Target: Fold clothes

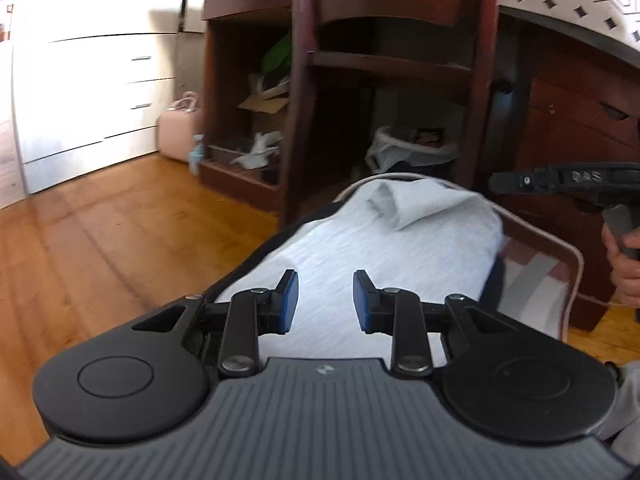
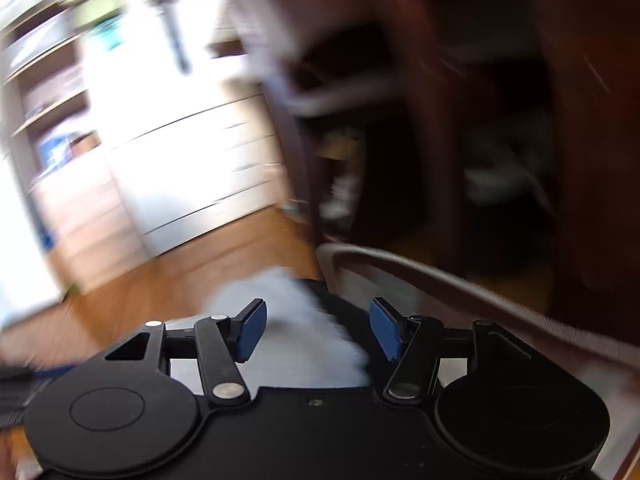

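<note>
Your left tongs [image 1: 325, 300]: jaws apart, nothing between the blue pads [image 1: 290, 300], hovering just above the light grey garment [image 1: 360, 248]. The garment lies on a dark cloth [image 1: 260, 250] over a mat with pale piping [image 1: 568, 280], on the wooden floor [image 1: 100, 240]; its far end is bunched into a fold. Your hand [image 1: 624, 268] on the right tongs' grip shows at the right edge, beside the mat. Dark wood shelving [image 1: 360, 64] stands behind.

Right wrist view, heavily blurred: right tongs [image 2: 318, 328] wider apart, empty. The grey garment [image 2: 296, 312] sits below, between the pads [image 2: 250, 330]; contact can't be told. Mat rim [image 2: 440, 276] curves to the right.
</note>
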